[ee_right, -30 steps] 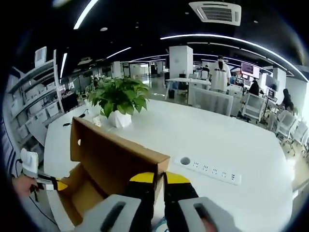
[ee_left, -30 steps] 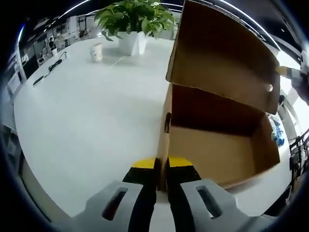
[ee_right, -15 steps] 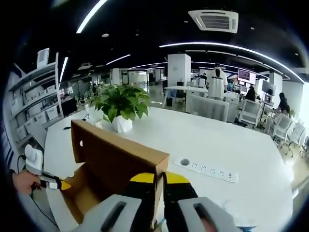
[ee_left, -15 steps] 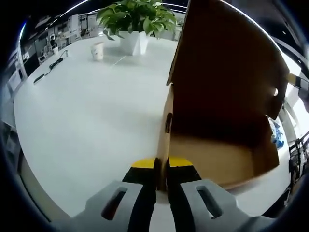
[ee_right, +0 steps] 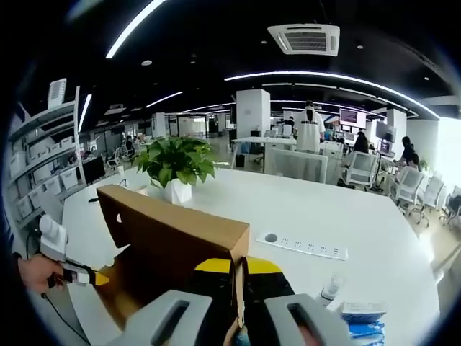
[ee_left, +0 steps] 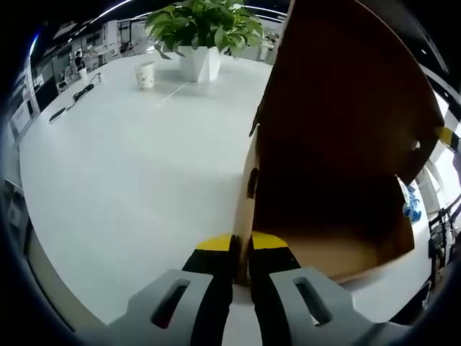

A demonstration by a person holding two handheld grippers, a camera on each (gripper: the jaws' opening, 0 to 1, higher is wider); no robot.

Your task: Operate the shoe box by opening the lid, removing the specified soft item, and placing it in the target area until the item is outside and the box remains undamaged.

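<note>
Shoe box [ee_left: 317,238] stood on the white tabletop [ee_left: 130,180], pinned by both your tools. Nearest you, your left tool [ee_left: 241,277] was closed on the box's side wall, its jaws to either side of the cardboard edge. Your right tool [ee_right: 238,288] was clamped the same way on the rim of the lid [ee_right: 173,231], which it held raised, so the lid hung over the opening and shaded it. I judge that the cavity lay just right of your left tool and under your right, running away from you lengthwise. Whether the soft item was inside, I couldn't tell. Farther off, a potted plant [ee_left: 202,29] and a paper cup [ee_left: 145,74] stood well apart from the box.
</note>
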